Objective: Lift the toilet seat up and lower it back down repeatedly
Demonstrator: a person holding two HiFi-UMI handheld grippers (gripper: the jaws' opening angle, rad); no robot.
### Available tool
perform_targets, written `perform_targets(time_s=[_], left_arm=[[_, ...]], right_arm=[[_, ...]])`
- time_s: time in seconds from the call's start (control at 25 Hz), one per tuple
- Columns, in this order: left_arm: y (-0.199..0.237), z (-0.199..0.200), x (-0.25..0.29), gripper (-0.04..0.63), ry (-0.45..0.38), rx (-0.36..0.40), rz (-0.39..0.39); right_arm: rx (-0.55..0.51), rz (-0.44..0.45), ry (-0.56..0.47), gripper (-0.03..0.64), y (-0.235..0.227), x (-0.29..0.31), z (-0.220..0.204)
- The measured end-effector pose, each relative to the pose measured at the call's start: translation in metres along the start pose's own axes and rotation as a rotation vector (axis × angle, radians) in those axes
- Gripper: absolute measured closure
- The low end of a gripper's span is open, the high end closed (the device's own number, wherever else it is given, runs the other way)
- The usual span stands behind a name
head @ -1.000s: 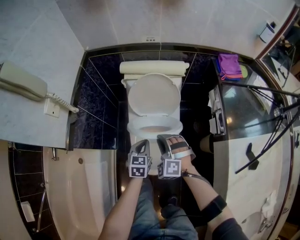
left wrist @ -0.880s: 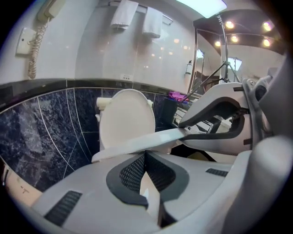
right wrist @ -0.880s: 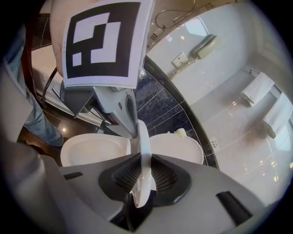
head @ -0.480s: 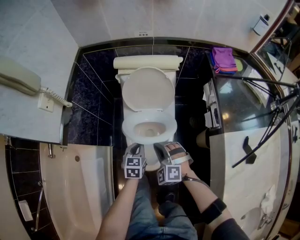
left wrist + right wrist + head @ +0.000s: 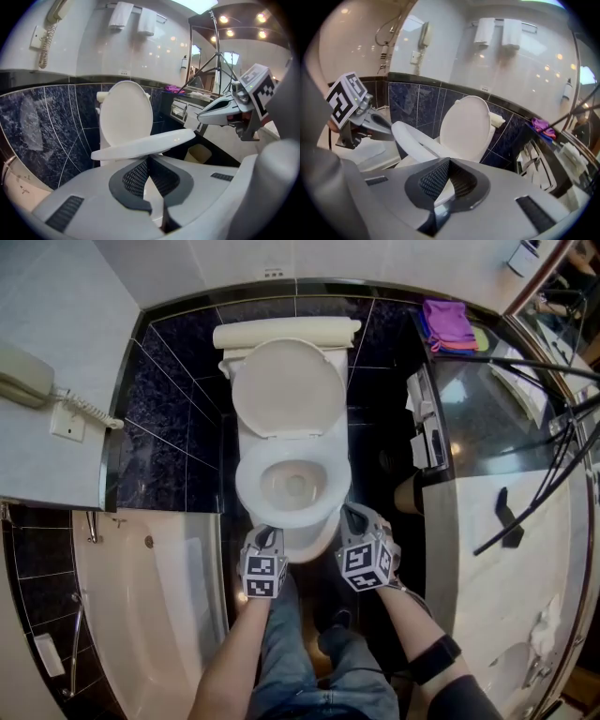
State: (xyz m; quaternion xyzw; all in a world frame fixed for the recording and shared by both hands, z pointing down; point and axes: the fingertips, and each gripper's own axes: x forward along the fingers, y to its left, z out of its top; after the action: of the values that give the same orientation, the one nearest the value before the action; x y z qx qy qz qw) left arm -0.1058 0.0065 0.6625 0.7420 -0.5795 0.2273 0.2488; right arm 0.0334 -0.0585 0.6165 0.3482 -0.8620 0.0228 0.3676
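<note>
A white toilet stands against dark tiles, its lid upright against the tank. The seat ring lies over the bowl; in the left gripper view the seat shows edge-on and tilted, just above my jaw tips. My left gripper is at the seat's front left edge, pads together with nothing between them. My right gripper is off the front right of the bowl, clear of the seat. Its jaws have just been closing and now meet on nothing. Each gripper shows in the other's view: right gripper, left gripper.
A wall phone hangs at the left above a bathtub. To the right stand a vanity counter with a purple cloth, black tripod legs and a small bin. A person's legs are below.
My right gripper has rolled over and shifted right, off the seat's front edge. The seat ring now looks rounder and lower over the bowl. The left gripper stays at the front left.
</note>
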Motion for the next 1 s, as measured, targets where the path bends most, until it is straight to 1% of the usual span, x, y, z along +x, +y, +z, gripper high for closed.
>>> perform_targets(time_s=[0.08, 0.2, 0.28, 0.48, 0.72, 0.84, 1.0], left_arm=[[-0.005, -0.018, 0.000, 0.604, -0.001, 0.012, -0.010], [-0.015, -0.050, -0.001, 0.604, 0.027, 0.015, -0.031], [-0.020, -0.076, 0.000, 0.604, 0.045, 0.008, -0.039], [-0.030, -0.144, 0.011, 0.604, 0.086, 0.001, -0.057], [-0.035, -0.218, 0.037, 0.604, 0.139, 0.033, -0.069], [-0.034, -0.249, 0.050, 0.605, 0.175, 0.046, -0.072], [-0.034, -0.278, 0.066, 0.606, 0.215, 0.058, -0.077]], right_arm=[[0.068, -0.010, 0.009, 0.600, 0.000, 0.005, -0.017], [0.152, -0.018, 0.024, 0.599, 0.004, 0.012, -0.045], [0.188, -0.022, 0.034, 0.600, 0.008, 0.018, -0.065], [0.218, -0.025, 0.047, 0.598, 0.020, 0.036, -0.113], [0.225, -0.020, 0.064, 0.598, 0.037, 0.061, -0.161], [0.221, -0.016, 0.073, 0.598, 0.045, 0.073, -0.182], [0.227, -0.014, 0.091, 0.598, 0.052, 0.088, -0.207]])
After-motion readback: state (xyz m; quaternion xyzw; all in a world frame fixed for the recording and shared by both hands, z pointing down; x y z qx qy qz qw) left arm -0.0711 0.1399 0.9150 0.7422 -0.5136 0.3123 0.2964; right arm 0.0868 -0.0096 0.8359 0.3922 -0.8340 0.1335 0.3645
